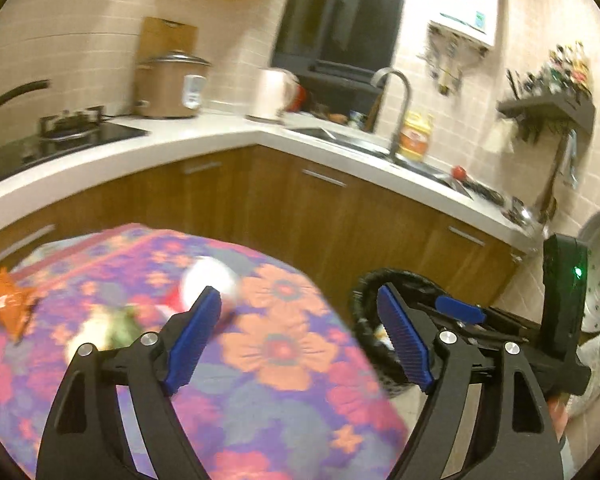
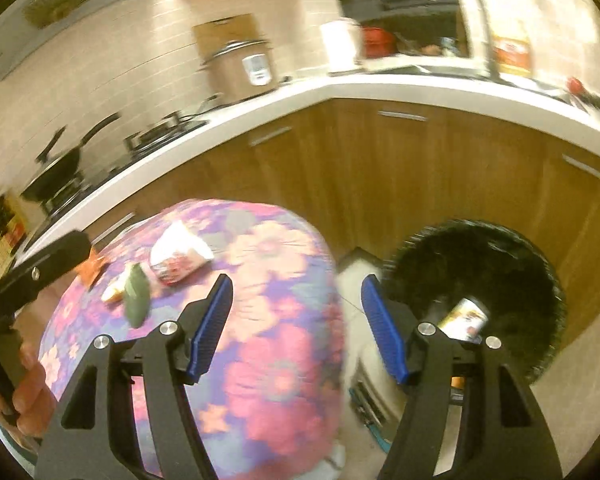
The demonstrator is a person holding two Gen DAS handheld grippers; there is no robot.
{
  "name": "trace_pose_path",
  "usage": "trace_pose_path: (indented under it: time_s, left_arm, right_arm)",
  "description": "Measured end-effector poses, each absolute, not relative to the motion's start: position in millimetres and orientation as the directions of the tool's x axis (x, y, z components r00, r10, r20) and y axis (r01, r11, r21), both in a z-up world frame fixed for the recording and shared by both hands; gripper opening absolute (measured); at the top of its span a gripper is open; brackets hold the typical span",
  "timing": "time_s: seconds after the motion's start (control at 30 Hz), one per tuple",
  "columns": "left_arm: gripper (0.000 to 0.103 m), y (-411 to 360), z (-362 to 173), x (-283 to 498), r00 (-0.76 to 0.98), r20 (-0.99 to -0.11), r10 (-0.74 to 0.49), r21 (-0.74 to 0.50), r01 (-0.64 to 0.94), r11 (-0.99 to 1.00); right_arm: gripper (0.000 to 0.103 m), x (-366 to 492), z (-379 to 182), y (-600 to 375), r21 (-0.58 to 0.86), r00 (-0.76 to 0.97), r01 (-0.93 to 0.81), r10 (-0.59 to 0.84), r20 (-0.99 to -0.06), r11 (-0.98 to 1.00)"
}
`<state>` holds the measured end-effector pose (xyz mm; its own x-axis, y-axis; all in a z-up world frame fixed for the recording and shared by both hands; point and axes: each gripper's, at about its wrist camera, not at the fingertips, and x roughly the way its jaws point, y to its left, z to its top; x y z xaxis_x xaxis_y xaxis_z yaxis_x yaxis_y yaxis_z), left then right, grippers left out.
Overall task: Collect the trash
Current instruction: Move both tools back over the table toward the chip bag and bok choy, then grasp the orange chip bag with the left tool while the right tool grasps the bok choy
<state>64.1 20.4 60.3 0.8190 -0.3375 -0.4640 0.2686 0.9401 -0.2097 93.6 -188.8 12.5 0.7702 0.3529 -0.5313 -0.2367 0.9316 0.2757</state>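
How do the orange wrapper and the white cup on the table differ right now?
The orange wrapper is flat and crinkled, star-like; the white cup is bulky and lies on its side. The wrapper is plain orange; the cup is white with a red printed band. The wrapper sits at the cloth's far left edge; the cup lies nearer the middle, beside a green packet. Both rest ungripped on the floral table.
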Motion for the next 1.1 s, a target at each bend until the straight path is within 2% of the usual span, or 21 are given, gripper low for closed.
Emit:
trace_pose_path:
  time_s: [0.13,0.27,0.43,0.47,0.53,0.63,0.87,1.0,1.1]
  left_arm:
    - [0.08,69.3,68.8,45.6,0.893,-0.416,-0.175,-0.147,0.123,0.981]
    - [0.083,119.5,74.6,30.3,0.923,-0.378,-0.075,-0.146,0.02,0.989]
    - [0.084,178.3,75.2,23.2,0.924,-0.379,0.041,-0.149,-0.105,0.983]
    - [0.084,190.2,73.9,22.5,0.922,-0.382,0.057,-0.161,-0.127,0.979]
    - [0.084,220.7,69.8,21.1,0.914,-0.394,0.097,-0.189,-0.184,0.965]
    - [0.084,264.4,61.9,21.8,0.899,-0.416,0.139,-0.232,-0.252,0.939]
    - [0.085,339.7,25.7,58.9,0.847,-0.526,0.076,-0.396,-0.323,0.86]
    - [0.085,346.7,3.5,91.8,0.804,-0.594,0.017,-0.419,-0.327,0.847]
    - [0.085,339.4,-12.5,116.8,0.764,-0.645,0.012,-0.391,-0.344,0.854]
  right_arm:
    - [0.063,90.3,17.3,-139.2,0.226,0.754,-0.315,0.388,-0.53,0.922]
    - [0.063,90.0,18.9,-95.0,0.18,0.73,-0.38,0.413,-0.544,0.907]
    - [0.062,90.6,16.8,-41.0,0.128,0.694,-0.455,0.441,-0.57,0.881]
    - [0.061,90.7,16.3,-31.3,0.112,0.689,-0.467,0.44,-0.576,0.877]
    - [0.048,90.5,13.7,-8.9,0.064,0.682,-0.491,0.429,-0.593,0.869]
    - [0.048,95.2,9.7,14.9,0.047,0.669,-0.516,0.437,-0.601,0.855]
    - [0.048,108.1,-5.3,46.2,0.066,0.661,-0.551,0.483,-0.574,0.832]
    - [0.048,116.5,-18.0,52.0,0.068,0.659,-0.534,0.466,-0.59,0.843]
    - [0.048,124.4,-28.3,52.8,0.078,0.642,-0.525,0.455,-0.617,0.847]
